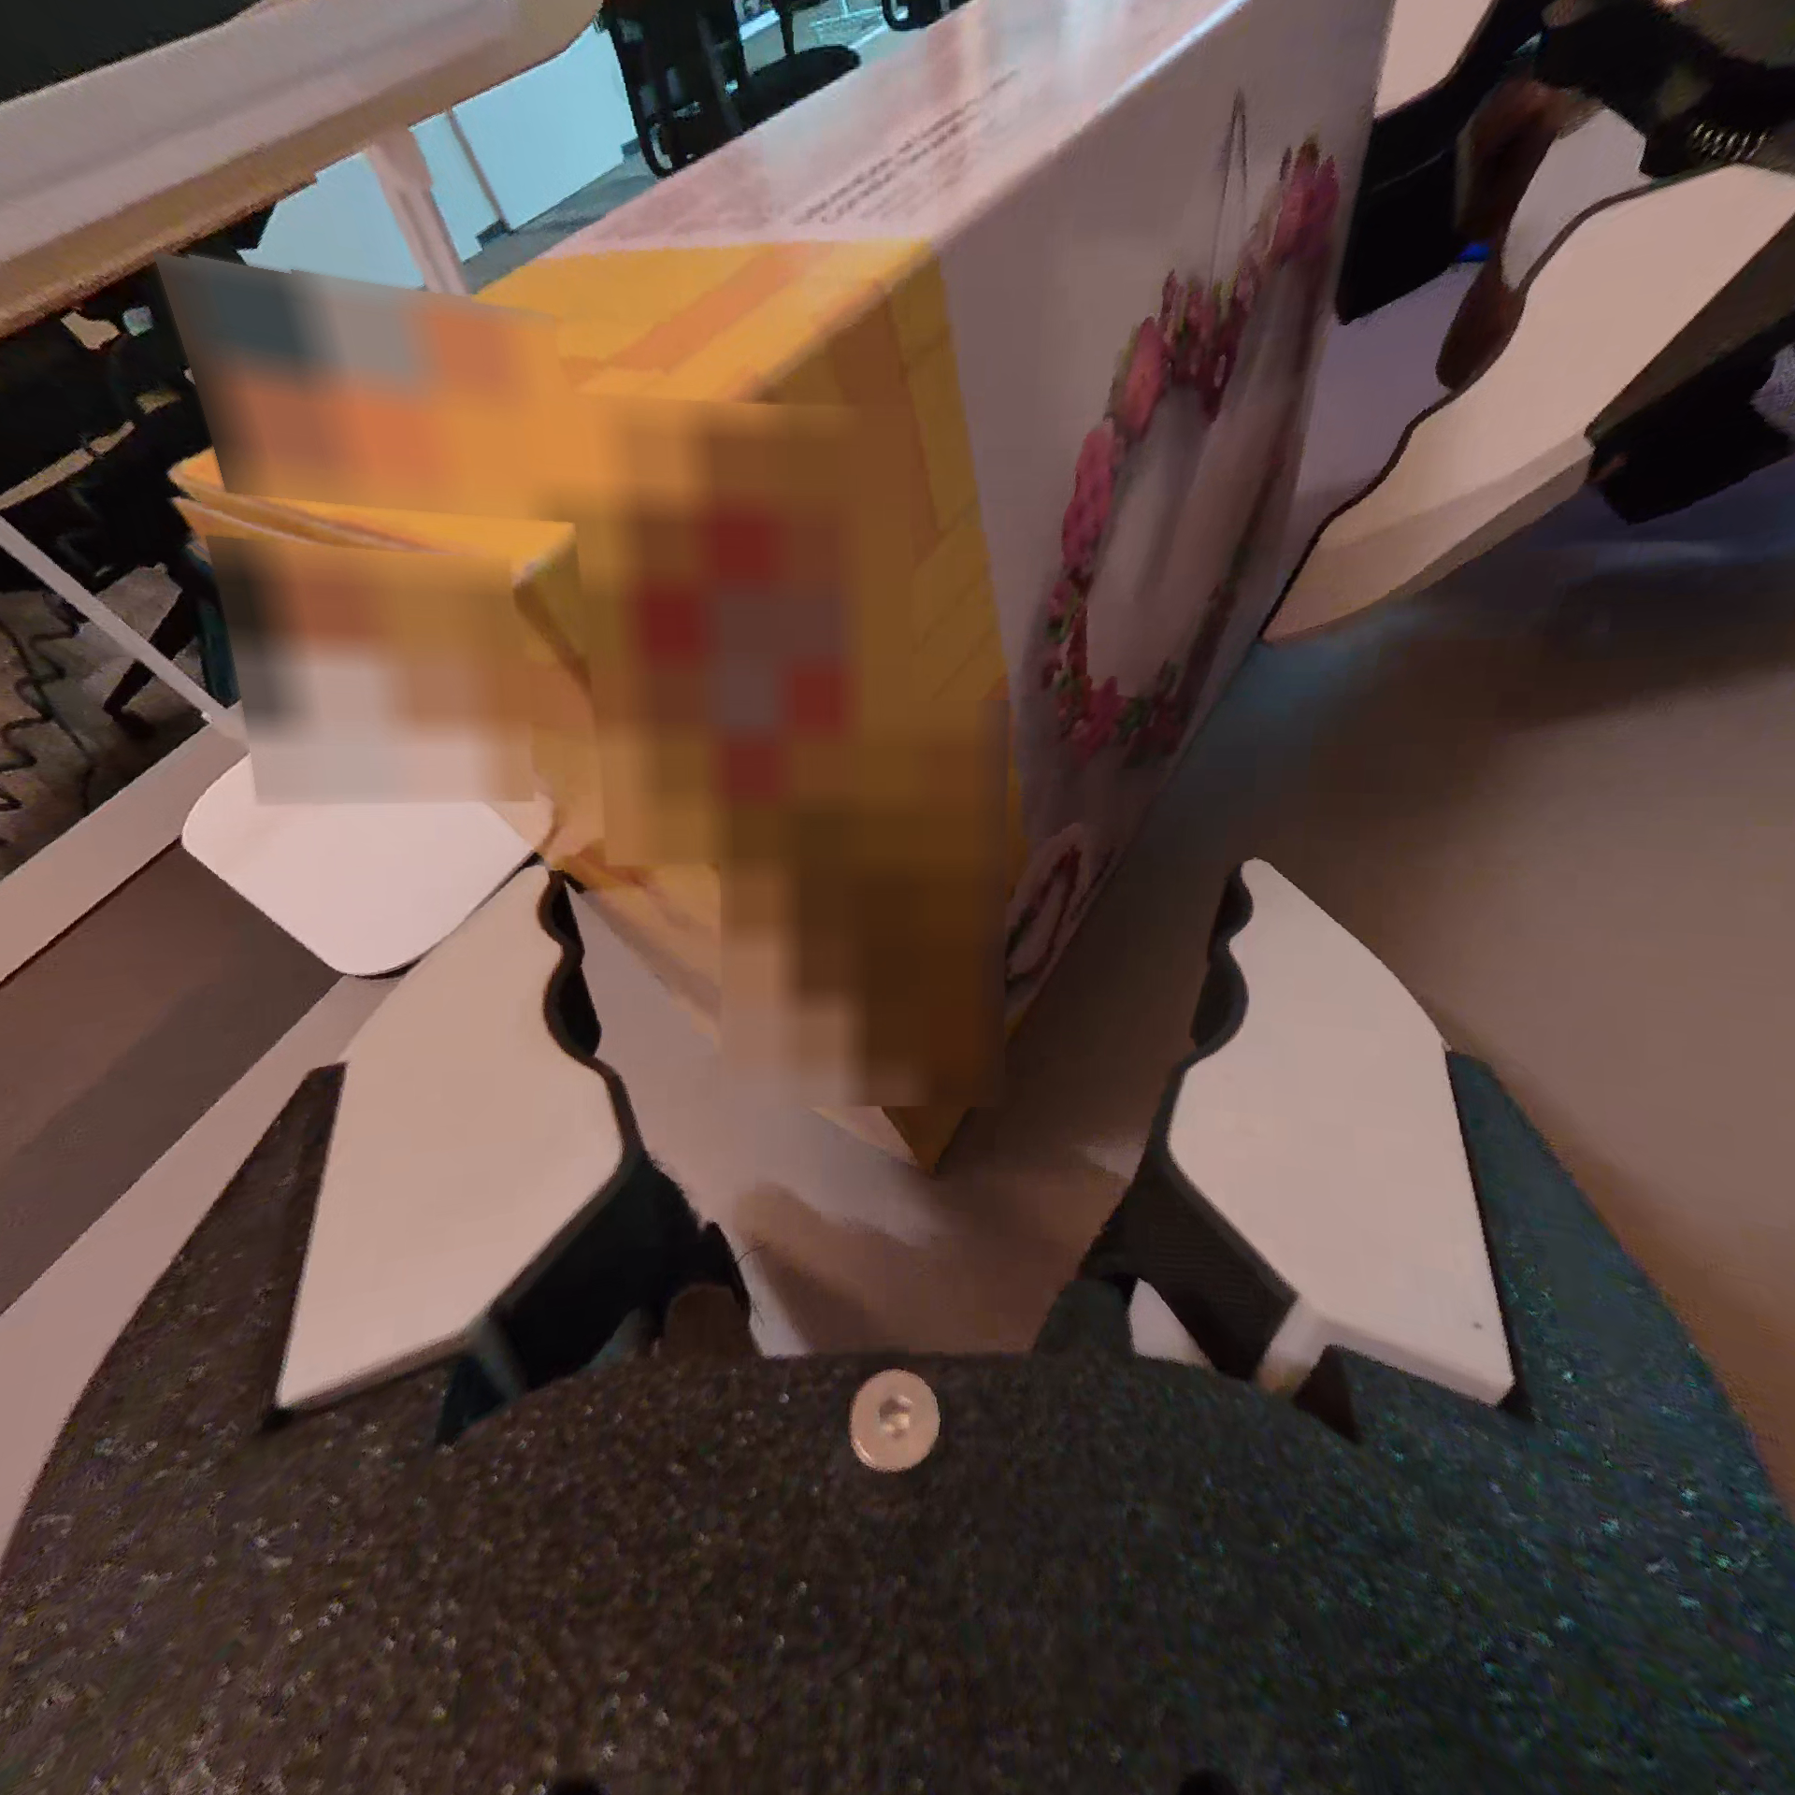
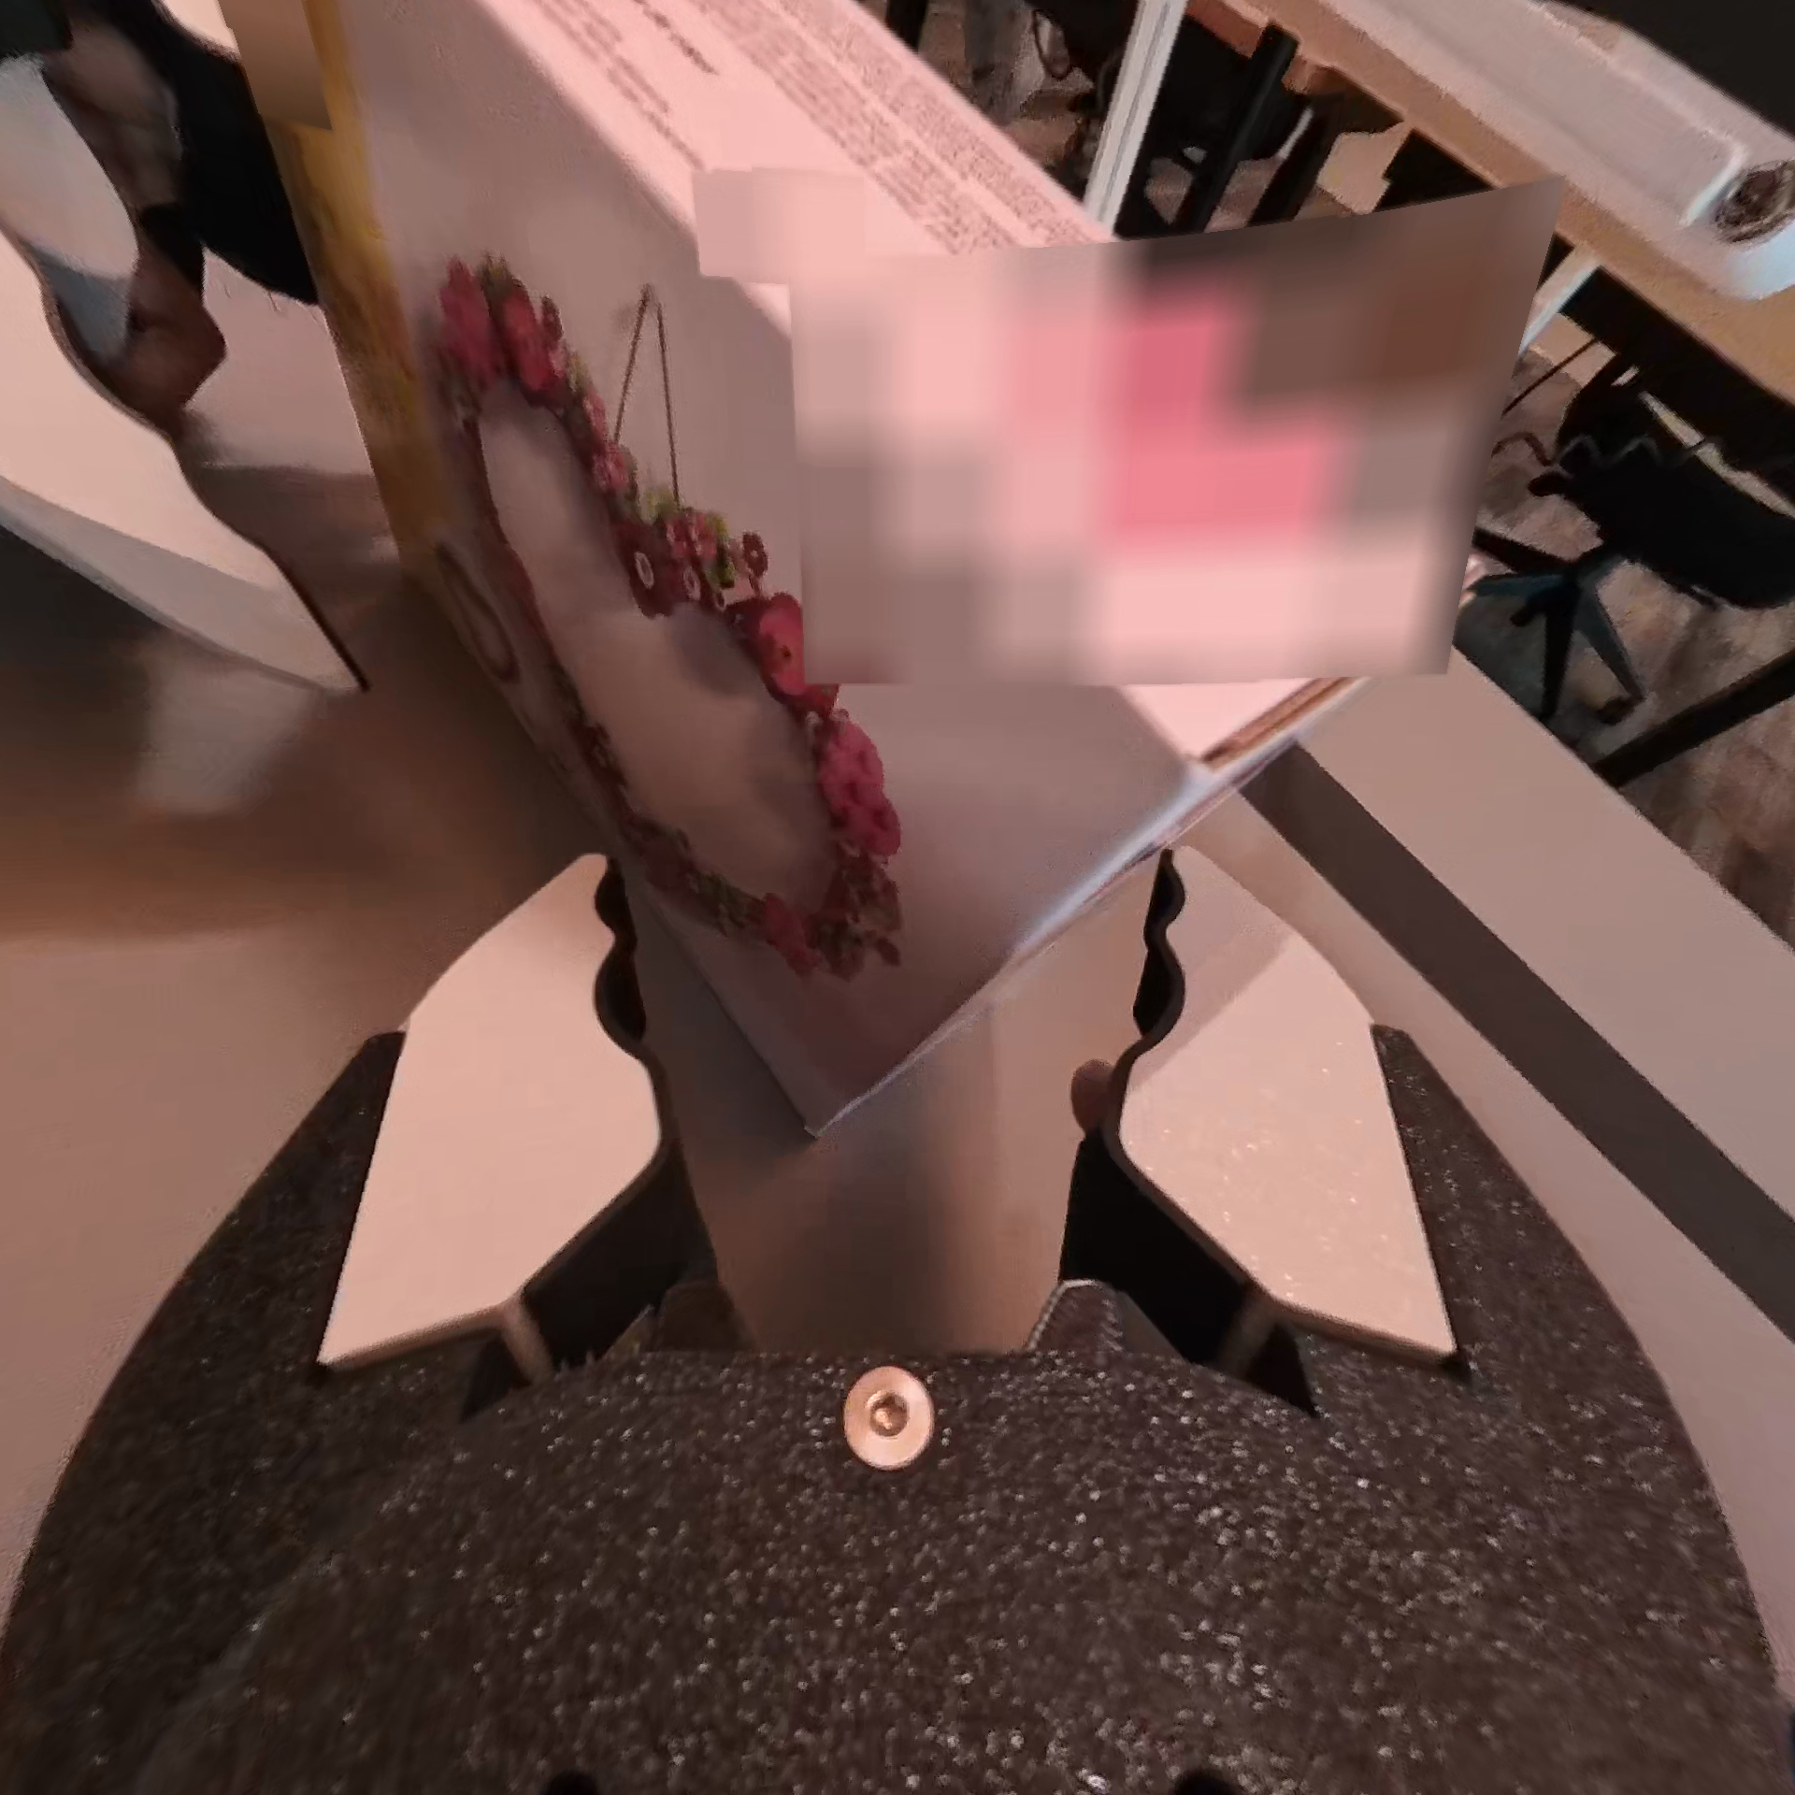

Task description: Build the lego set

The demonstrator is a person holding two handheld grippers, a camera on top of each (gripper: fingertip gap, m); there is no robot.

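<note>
My left gripper (image 1: 898, 971): white fingers spread wide; a corner of the yellow-and-white cardboard lego box with a pink flower wreath printed on its face (image 1: 1146, 544) sits in the gap between them. Left finger looks to touch the box's yellow end; right finger stands clear of the printed face. Not clamped.
My right gripper (image 2: 884, 971): fingers also spread wide, the opposite lower corner of the box (image 2: 680, 680) pointing down between them. Contact with either finger: cannot tell through the blur.
Box pose: tilted, standing on a corner between my two tools above the pale table top (image 2: 146, 874); whether that corner rests on the table I cannot tell.
Box ends: yellow end flaps (image 1: 389, 602) near my left tool hang open; white end faces my right tool.
Other tool: in the left wrist view, my right gripper (image 1: 1515, 418) shows at the upper right, beside the box's far edge.
Background: desks and dark chairs (image 2: 1603, 505) beyond the table.
</note>
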